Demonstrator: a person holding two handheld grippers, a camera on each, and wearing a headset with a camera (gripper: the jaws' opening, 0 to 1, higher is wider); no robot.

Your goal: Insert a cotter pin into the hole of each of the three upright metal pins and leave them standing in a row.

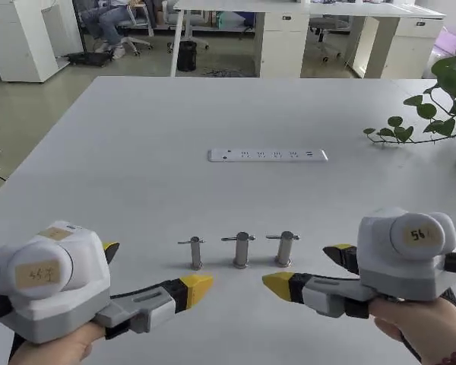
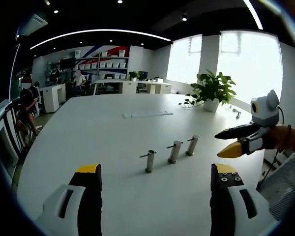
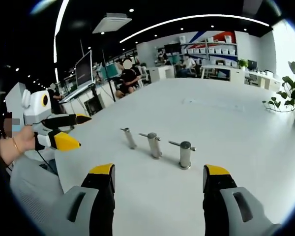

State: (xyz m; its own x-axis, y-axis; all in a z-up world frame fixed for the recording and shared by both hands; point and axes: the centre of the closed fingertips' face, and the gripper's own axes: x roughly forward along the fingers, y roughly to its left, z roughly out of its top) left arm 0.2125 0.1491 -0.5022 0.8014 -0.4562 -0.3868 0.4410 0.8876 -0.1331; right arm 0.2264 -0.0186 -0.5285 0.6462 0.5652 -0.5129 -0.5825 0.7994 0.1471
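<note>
Three upright metal pins stand in a row on the white table: left pin [image 1: 195,255], middle pin [image 1: 242,250], right pin [image 1: 286,248]. Each has a thin cotter pin crossing its top and sticking out sideways. My left gripper [image 1: 153,268] is open and empty, just left of and nearer than the row. My right gripper [image 1: 308,268] is open and empty on the other side. The left gripper view has its own open gripper [image 2: 156,172], the pins [image 2: 174,152] ahead and the right gripper [image 2: 243,140]. The right gripper view has its own open gripper [image 3: 159,170], the pins [image 3: 154,145] and the left gripper [image 3: 64,132].
A white power strip [image 1: 267,155] lies mid-table beyond the pins. A potted plant's leaves [image 1: 433,114] reach in at the right edge. Bare table top [image 1: 137,152] spreads around the row. Desks, chairs and seated people stand in the room behind.
</note>
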